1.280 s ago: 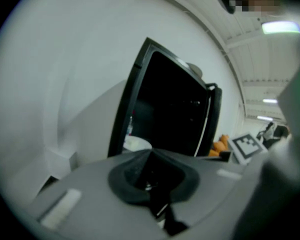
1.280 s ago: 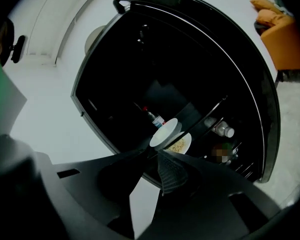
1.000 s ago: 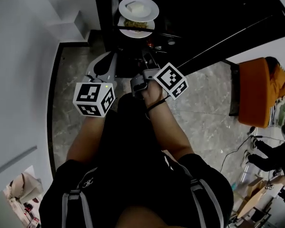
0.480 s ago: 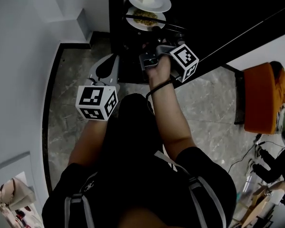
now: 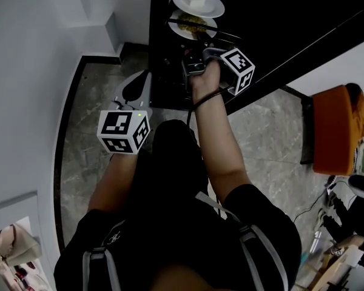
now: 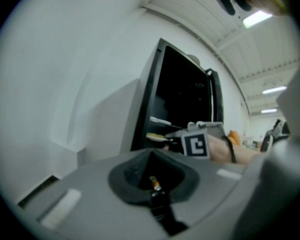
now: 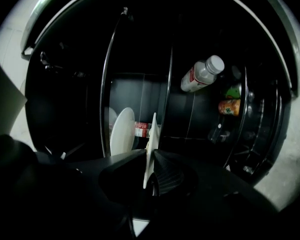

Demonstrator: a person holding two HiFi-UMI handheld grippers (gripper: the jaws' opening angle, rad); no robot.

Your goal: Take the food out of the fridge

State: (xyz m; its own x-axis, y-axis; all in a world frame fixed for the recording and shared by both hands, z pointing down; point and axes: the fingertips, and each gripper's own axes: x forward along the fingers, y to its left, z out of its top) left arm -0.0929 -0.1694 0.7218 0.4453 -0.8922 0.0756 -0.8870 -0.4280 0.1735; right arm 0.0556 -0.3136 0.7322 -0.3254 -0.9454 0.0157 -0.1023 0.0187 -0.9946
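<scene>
Pinching rim of food plate [image 5: 191,24] inside fridge [image 5: 279,17] at top centre with right gripper [image 7: 148,156], below second plate [image 5: 198,2]; holding left gripper [image 5: 136,85] mid-left, jaws together, empty

The tall black fridge [image 5: 164,71] stands open, its inside dark. On shelves inside the fridge sit two round plates, one above the other. The upper white plate [image 5: 215,8] bears a pale block of food; the lower white plate [image 5: 177,32] bears a heap of yellow-brown crumbly food. The lower white plate's near rim is clamped between the jaws of the right gripper [image 7: 149,159]. Elsewhere in the fridge are a white plastic bottle with a red label [image 7: 202,74] and an orange can [image 7: 230,106] beside a green can [image 7: 233,91].
</scene>
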